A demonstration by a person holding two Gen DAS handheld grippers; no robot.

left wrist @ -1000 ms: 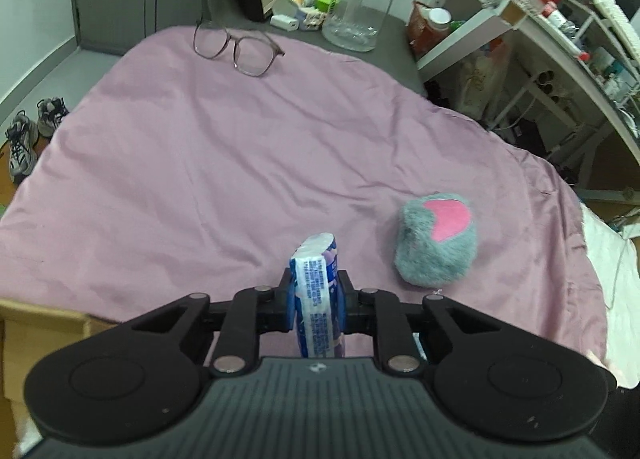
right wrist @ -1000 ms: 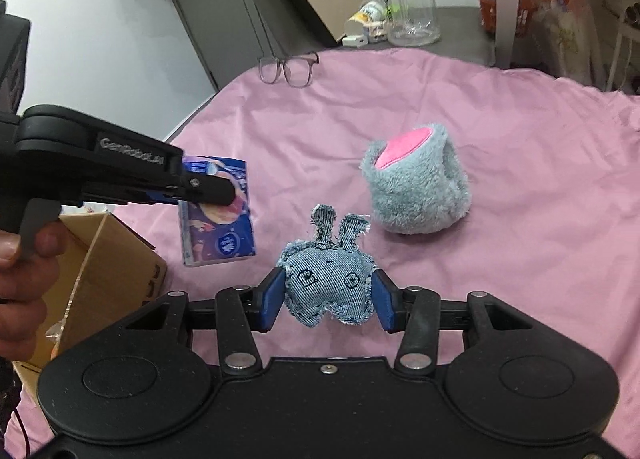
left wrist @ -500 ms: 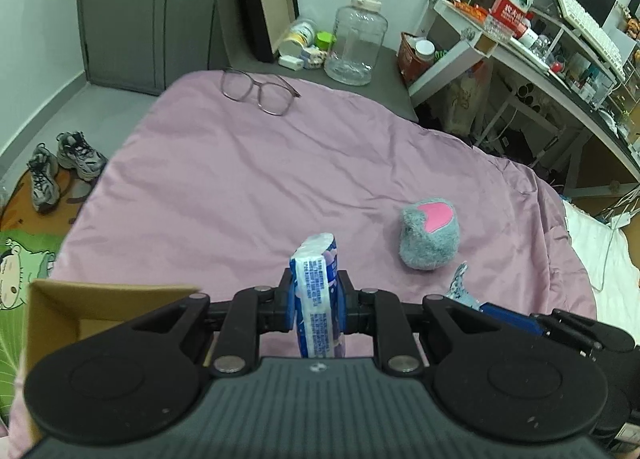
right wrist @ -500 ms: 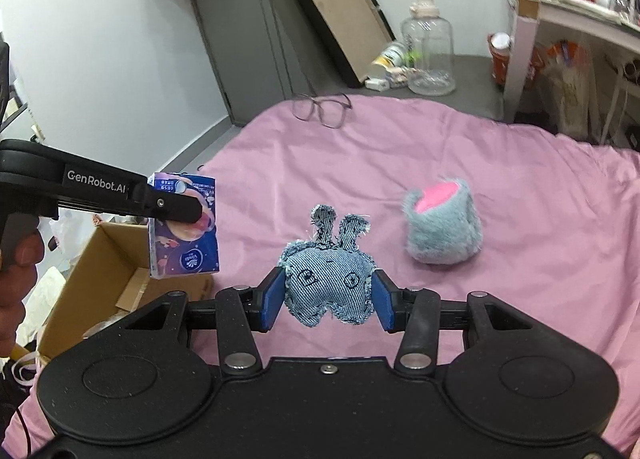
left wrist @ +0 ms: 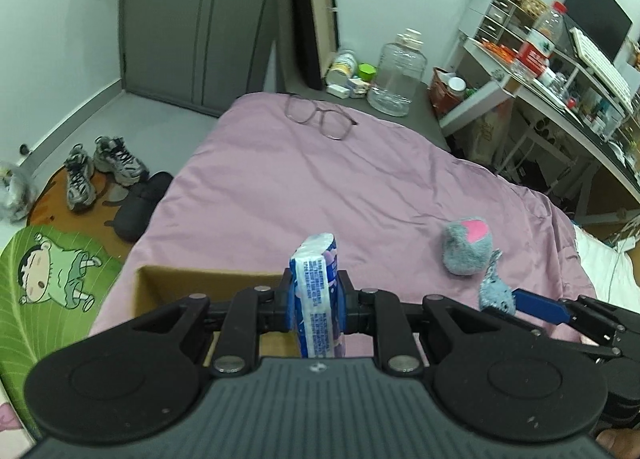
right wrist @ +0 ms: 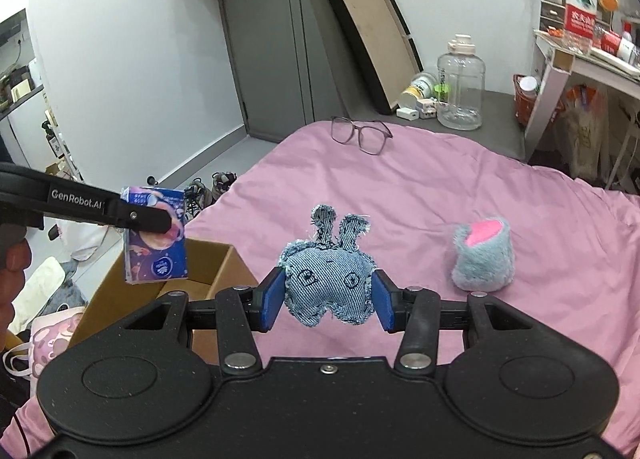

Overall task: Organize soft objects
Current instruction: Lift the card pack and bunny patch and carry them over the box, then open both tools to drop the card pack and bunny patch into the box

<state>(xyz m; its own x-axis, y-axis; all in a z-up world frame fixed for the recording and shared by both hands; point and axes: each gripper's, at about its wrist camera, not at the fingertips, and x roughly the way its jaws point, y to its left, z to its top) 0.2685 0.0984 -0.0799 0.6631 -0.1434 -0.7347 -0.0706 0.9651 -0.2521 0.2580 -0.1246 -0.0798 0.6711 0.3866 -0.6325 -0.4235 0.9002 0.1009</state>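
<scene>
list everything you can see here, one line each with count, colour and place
tissue pack: 1, blue and purple, held above the box
denim bunny: 1, light blue, held over the bedspread
plush toy: 1, grey with a pink patch, lying on the bedspread
cardboard box: 1, brown, open, beside the bed
bedspread: 1, pink, covering the bed
glasses: 1 pair, dark frame, far end of the bed
water jug: 1, clear, past the bed's far end
sneakers: 1 pair, grey, on the floor
left gripper: 1, black with blue fingers, shut on the tissue pack
right gripper: 1, black with blue fingers, shut on the denim bunny
</scene>
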